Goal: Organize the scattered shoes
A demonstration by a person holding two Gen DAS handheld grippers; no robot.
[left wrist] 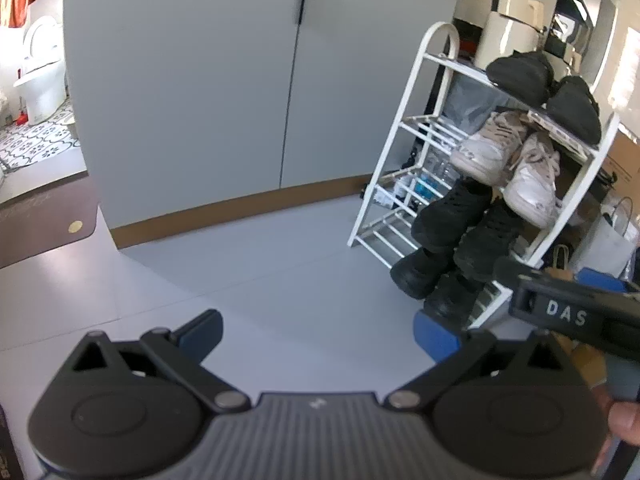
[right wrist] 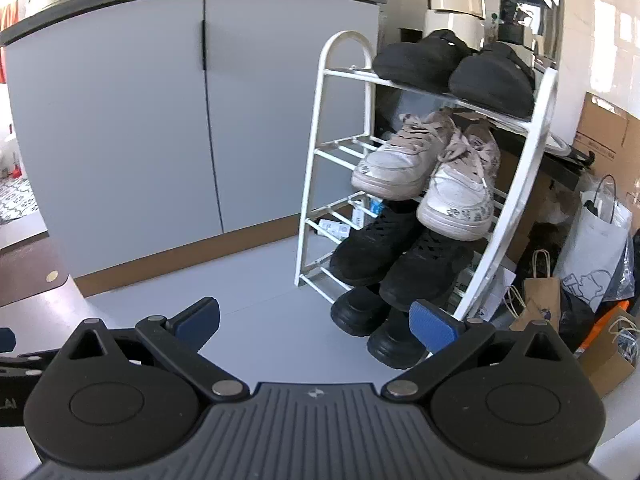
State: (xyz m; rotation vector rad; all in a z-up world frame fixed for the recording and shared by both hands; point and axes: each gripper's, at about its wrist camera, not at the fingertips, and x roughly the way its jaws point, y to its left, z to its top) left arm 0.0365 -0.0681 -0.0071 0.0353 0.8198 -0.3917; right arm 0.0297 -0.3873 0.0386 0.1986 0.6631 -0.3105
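A pale grey smooth floor (right wrist: pixel 256 300) runs to a tall grey 2-door cabinet (right wrist: pixel 160 120) with a brown baseboard and dark grey top. Left, a patterned tile floor (left wrist: pixel 36 140) holds a white toilet (left wrist: pixel 40 76). Right, brown cardboard boxes (right wrist: pixel 600 132) and paper bags (right wrist: pixel 540 292) crowd a bright white wall.

Left hand-held gripper (left wrist: pixel 318 334) hangs wide open over bare grey floor (left wrist: pixel 280 256). Off right, the white shoe rack (left wrist: pixel 404 128) carries black shoes (left wrist: pixel 520 74), pale sneakers (left wrist: pixel 486 148) and black boots (left wrist: pixel 452 216).
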